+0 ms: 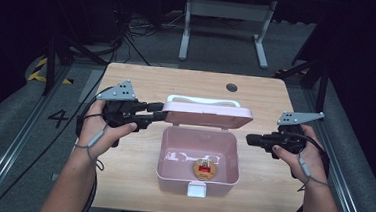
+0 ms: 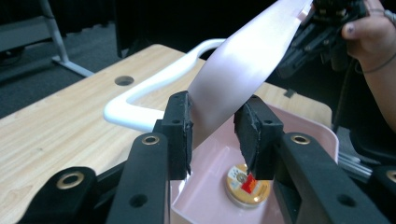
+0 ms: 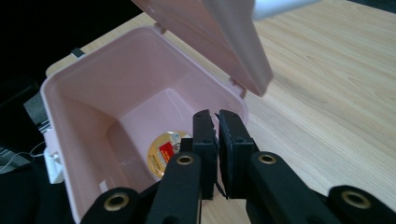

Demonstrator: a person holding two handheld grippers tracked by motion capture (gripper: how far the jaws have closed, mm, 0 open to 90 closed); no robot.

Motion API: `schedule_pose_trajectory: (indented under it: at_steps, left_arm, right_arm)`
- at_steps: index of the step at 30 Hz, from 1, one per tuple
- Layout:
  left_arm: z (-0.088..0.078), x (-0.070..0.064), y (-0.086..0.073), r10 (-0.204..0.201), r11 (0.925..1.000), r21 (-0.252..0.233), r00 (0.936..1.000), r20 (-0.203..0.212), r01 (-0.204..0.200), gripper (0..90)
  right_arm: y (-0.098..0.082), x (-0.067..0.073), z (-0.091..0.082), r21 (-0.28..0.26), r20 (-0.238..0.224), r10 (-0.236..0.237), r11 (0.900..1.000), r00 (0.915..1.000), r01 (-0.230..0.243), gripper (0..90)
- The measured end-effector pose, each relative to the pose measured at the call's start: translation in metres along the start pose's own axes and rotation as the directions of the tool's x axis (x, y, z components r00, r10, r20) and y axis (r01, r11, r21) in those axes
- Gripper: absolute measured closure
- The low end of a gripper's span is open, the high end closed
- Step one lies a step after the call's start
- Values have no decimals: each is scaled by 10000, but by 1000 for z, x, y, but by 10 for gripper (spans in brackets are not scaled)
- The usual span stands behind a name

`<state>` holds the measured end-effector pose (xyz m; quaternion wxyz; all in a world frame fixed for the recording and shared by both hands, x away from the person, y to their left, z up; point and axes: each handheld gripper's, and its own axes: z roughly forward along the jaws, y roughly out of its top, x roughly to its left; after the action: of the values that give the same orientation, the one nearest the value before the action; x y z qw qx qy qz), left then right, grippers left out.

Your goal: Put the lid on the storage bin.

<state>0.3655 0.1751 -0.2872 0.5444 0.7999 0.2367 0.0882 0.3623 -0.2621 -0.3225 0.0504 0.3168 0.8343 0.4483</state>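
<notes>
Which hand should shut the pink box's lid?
Probably left: the left gripper already grips the raised lid. The right gripper is shut, empty, beside the box.

Beyond my wooden tabletop [image 1: 137, 82] with its round cable hole [image 1: 232, 87], I see a white desk frame [image 1: 227, 11] on grey floor [image 1: 220, 48].

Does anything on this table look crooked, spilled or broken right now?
Nothing stands out. The pink box sits square on the table, its lid up with the left gripper at its edge. One round tin lies flat inside. The right gripper is shut, empty, beside the box.
</notes>
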Motion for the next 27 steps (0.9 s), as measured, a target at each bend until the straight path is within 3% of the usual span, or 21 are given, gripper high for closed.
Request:
schedule_pose_trajectory:
  at_steps: [3,12,15,17,20,27]
  left_arm:
    - [-1,0,-2,-200,9997,139,9996,216,197,662]
    - [-4,-5,-5,-127,9949,1008,9981,607,65,653]
    - [-6,-6,-7,-187,9900,1406,9961,864,64,659]
    - [-7,-6,-10,-544,9794,1993,9928,1067,323,630]
    - [-13,-3,-15,-735,9712,2330,9932,906,506,573]
    - [-20,9,-21,-912,9741,2124,9944,539,778,545]
  right_arm:
    - [1,4,1,-15,-87,-105,9999,9999,105,862]
    - [4,8,4,-131,-190,-219,9997,9996,217,875]
    - [6,12,4,-197,-280,-334,9993,9991,329,873]
    - [7,14,4,-274,-324,-454,9986,9984,445,874]
    - [9,18,4,-222,-433,-536,9984,9976,526,879]
    - [10,21,5,-170,-474,-661,9977,9967,653,882]
